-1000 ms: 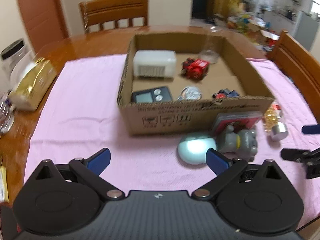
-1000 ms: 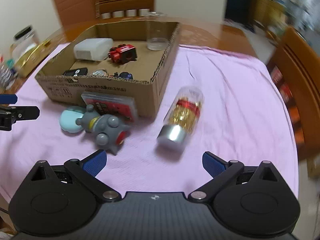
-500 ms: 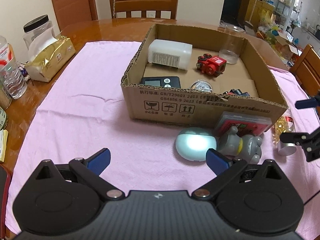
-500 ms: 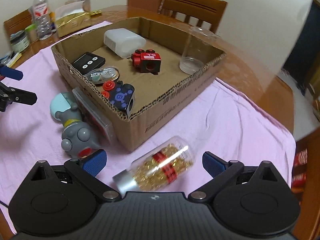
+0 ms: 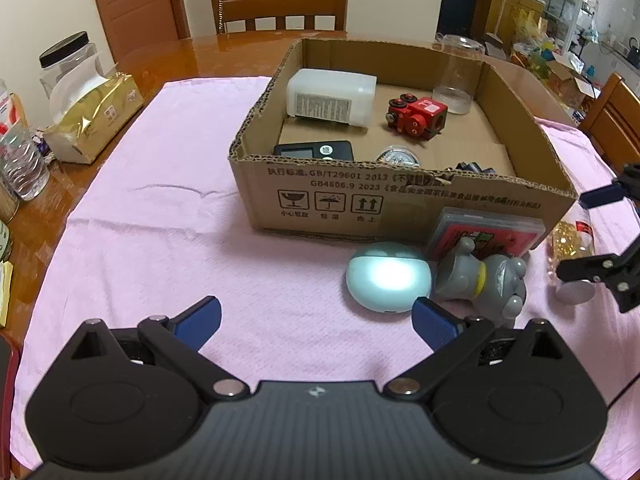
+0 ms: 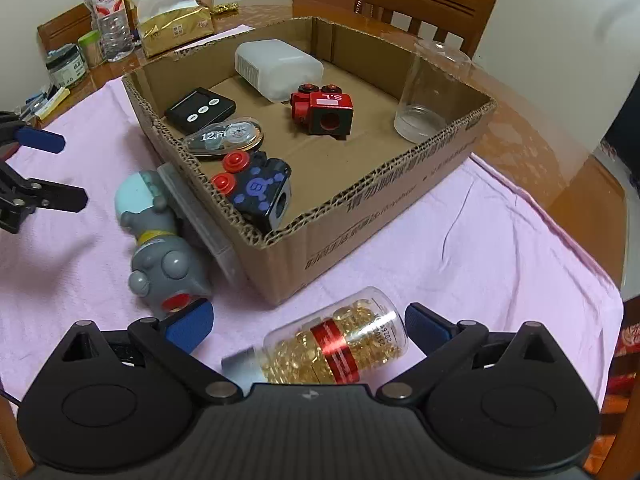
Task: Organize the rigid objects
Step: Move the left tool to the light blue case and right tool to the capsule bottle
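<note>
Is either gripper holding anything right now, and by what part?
Nothing is held. The right gripper is open, its fingers either side of the capsule bottle lying on the cloth. The left gripper is open over bare cloth.

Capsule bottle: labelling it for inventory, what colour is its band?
Red, around the capsule bottle of golden capsules; clearest in the right wrist view.

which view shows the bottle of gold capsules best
The right wrist view: the capsule bottle lies on its side between the open right gripper fingers, with its red band and silver cap plain. The left wrist view shows only part of it at the frame edge, partly behind the right gripper's fingers.
</note>
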The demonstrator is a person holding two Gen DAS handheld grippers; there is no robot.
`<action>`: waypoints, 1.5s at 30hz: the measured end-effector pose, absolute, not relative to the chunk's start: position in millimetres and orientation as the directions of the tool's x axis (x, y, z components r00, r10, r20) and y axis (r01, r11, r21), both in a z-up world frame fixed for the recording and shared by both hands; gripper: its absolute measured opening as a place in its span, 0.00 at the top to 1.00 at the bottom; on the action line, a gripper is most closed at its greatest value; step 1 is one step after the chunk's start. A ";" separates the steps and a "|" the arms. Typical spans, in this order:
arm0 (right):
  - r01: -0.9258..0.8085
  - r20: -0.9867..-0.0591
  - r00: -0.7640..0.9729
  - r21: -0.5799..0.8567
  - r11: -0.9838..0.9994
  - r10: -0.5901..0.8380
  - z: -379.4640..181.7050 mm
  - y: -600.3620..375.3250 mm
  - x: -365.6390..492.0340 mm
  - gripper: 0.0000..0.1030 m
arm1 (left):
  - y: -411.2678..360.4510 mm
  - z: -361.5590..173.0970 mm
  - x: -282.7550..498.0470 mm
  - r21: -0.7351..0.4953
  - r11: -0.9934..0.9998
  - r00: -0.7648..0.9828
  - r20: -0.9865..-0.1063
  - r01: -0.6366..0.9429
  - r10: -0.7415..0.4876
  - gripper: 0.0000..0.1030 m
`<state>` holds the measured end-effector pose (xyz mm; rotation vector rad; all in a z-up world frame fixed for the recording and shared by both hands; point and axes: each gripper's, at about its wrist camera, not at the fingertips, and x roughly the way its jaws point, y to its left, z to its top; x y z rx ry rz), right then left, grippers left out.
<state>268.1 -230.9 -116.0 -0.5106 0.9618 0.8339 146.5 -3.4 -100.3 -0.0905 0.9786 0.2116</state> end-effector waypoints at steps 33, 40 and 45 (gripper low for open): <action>-0.551 -0.881 0.395 -0.001 0.835 0.260 -143.7 -229.3 196.1 0.00 | 13.8 -136.8 166.9 0.057 0.981 0.523 -0.840 -0.186 0.148 0.01; -0.545 -0.875 0.425 -0.042 0.838 0.233 -147.9 -223.4 190.9 0.00 | 5.2 -137.9 187.9 0.031 0.977 0.552 -0.821 -0.211 0.145 0.01; -0.528 -0.869 0.439 -0.042 0.848 0.230 -147.8 -223.8 189.8 0.00 | 11.7 -144.3 188.9 0.016 0.967 0.527 -0.836 -0.252 0.151 0.01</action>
